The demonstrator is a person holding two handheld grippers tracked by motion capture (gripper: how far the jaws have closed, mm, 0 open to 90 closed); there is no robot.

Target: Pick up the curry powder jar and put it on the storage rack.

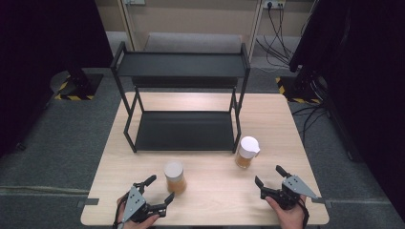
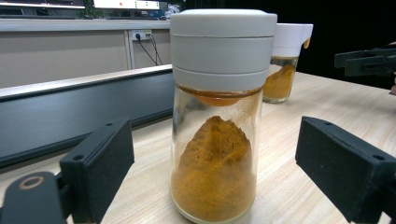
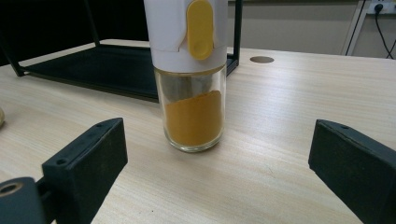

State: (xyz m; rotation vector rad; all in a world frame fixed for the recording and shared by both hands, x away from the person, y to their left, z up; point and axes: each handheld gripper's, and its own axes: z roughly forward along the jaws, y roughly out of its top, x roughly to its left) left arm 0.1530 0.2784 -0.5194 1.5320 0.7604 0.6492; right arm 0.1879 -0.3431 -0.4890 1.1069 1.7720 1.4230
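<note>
Two glass spice jars with white lids and orange-yellow powder stand upright on the wooden table point(image 1: 205, 200). The left jar point(image 1: 175, 177) point(image 2: 217, 116) is near the front middle; my left gripper point(image 1: 160, 189) point(image 2: 212, 177) is open just in front of it, its jaws wide and apart from the glass. The right jar point(image 1: 247, 152) point(image 3: 192, 74) has a yellow tab on its cap. My right gripper point(image 1: 270, 175) point(image 3: 217, 168) is open a little short of that jar, touching nothing.
A black two-tier metal rack point(image 1: 184, 129) stands at the middle back of the table, its lower shelf bare. Cables point(image 1: 279, 38) and dark equipment stands sit on the grey floor beyond. A round hole point(image 3: 261, 59) is in the tabletop past the right jar.
</note>
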